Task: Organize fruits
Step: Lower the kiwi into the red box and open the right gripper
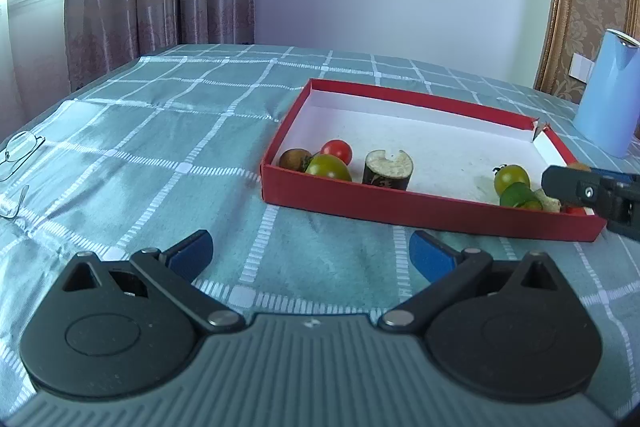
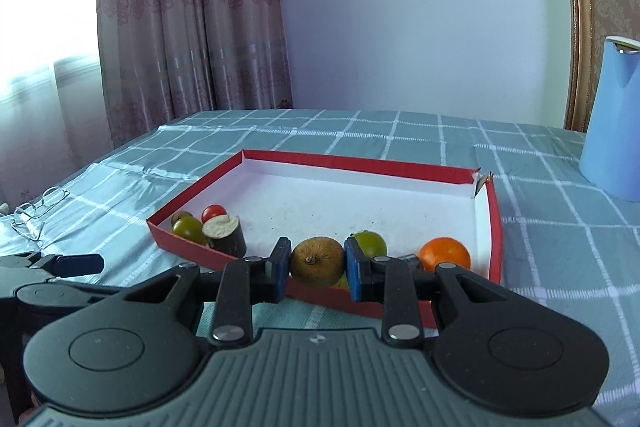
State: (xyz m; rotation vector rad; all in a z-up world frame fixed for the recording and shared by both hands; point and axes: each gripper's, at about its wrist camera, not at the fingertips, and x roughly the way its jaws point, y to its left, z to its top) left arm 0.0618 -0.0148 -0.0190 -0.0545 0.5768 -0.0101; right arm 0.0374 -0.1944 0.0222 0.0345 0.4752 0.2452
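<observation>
A red shallow box (image 1: 420, 209) (image 2: 496, 227) with a white floor lies on the checked cloth. In its near left corner sit a brown fruit (image 1: 294, 159), a red tomato (image 1: 337, 151) (image 2: 213, 213), a green tomato (image 1: 328, 167) (image 2: 188, 227) and a dark cut stem piece (image 1: 386, 171) (image 2: 226, 233). At the near right are a green fruit (image 1: 511, 177) (image 2: 372, 243) and an orange (image 2: 445, 253). My right gripper (image 2: 317, 263) is shut on a brown kiwi-like fruit (image 2: 317, 261), held over the box's near edge. My left gripper (image 1: 310, 253) stands open above the cloth in front of the box, nothing between its fingers.
A light blue jug (image 1: 610, 95) (image 2: 614, 123) stands to the right, beyond the box. A pair of glasses (image 1: 18, 149) (image 2: 38, 209) lies on the cloth at the far left. Curtains and a wall stand behind the table.
</observation>
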